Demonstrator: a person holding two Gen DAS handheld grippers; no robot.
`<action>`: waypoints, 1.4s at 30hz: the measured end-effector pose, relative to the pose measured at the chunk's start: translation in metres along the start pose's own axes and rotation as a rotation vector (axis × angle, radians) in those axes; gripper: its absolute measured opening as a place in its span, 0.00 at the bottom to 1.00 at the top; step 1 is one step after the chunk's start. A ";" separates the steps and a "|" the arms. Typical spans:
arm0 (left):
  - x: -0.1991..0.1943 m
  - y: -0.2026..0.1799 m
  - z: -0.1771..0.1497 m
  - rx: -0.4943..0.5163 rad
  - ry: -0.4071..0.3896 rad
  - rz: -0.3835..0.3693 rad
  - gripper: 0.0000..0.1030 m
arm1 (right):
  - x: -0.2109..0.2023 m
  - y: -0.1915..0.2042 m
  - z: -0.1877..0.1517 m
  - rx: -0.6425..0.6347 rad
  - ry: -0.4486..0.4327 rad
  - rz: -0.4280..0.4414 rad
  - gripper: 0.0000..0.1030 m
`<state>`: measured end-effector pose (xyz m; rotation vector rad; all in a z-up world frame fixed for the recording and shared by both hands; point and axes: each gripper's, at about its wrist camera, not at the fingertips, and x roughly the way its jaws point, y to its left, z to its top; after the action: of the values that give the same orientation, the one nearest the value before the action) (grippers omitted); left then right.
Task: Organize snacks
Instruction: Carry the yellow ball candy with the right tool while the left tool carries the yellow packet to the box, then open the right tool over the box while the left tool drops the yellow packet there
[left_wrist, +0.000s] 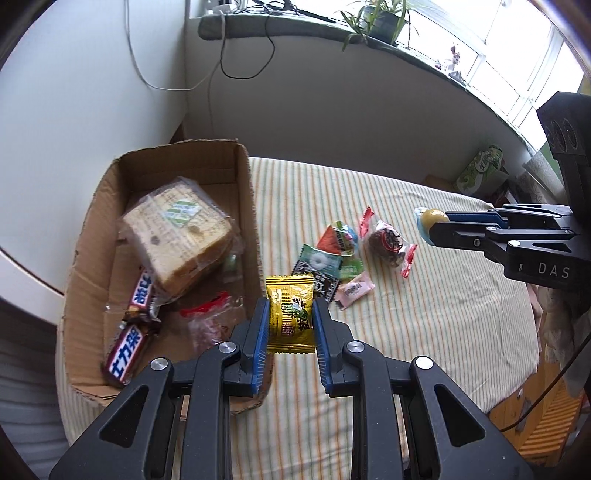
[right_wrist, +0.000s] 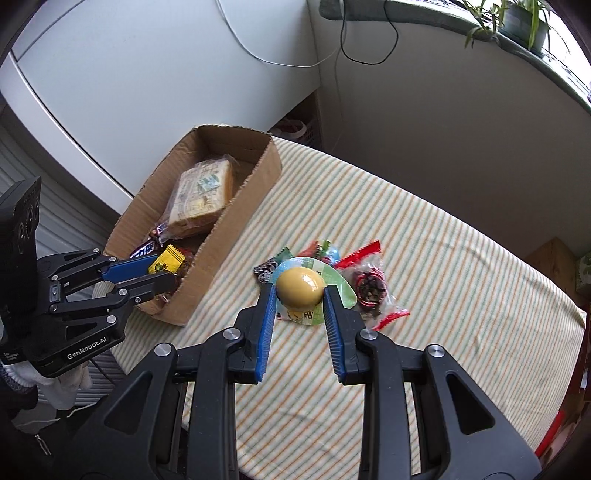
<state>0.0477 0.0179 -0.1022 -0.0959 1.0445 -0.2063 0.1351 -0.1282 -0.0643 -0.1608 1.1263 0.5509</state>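
The left tongs (left_wrist: 290, 317) pinched a yellow snack packet (left_wrist: 290, 314) by its edges right at the cardboard box (left_wrist: 90, 236) wall; it could twist free and drop outside. The right tongs (right_wrist: 300, 295) squeezed a packaged egg (right_wrist: 300, 288) above the loose snacks (left_wrist: 341, 254) on the striped counter (left_wrist: 424, 332); round and slick, it might pop out.

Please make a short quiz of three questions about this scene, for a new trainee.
1. True or false: the left hand-held gripper is shut on the yellow packet.
2. What does the right hand-held gripper hold? A) a red-ended wrapper B) the packaged egg C) nothing
3. Fill in: the wrapped bread lies inside the ____.

Key:
1. True.
2. B.
3. cardboard box.
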 end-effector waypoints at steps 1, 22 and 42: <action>-0.002 0.005 -0.001 -0.009 -0.004 0.006 0.21 | 0.000 0.006 0.002 -0.007 -0.002 0.006 0.27; -0.021 0.089 -0.019 -0.144 -0.026 0.119 0.21 | 0.048 0.104 0.041 -0.176 0.049 0.064 0.27; -0.027 0.098 -0.019 -0.162 -0.043 0.134 0.47 | 0.039 0.110 0.047 -0.165 0.021 0.038 0.62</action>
<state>0.0304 0.1200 -0.1065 -0.1752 1.0194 0.0017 0.1310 -0.0027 -0.0622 -0.2891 1.1062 0.6783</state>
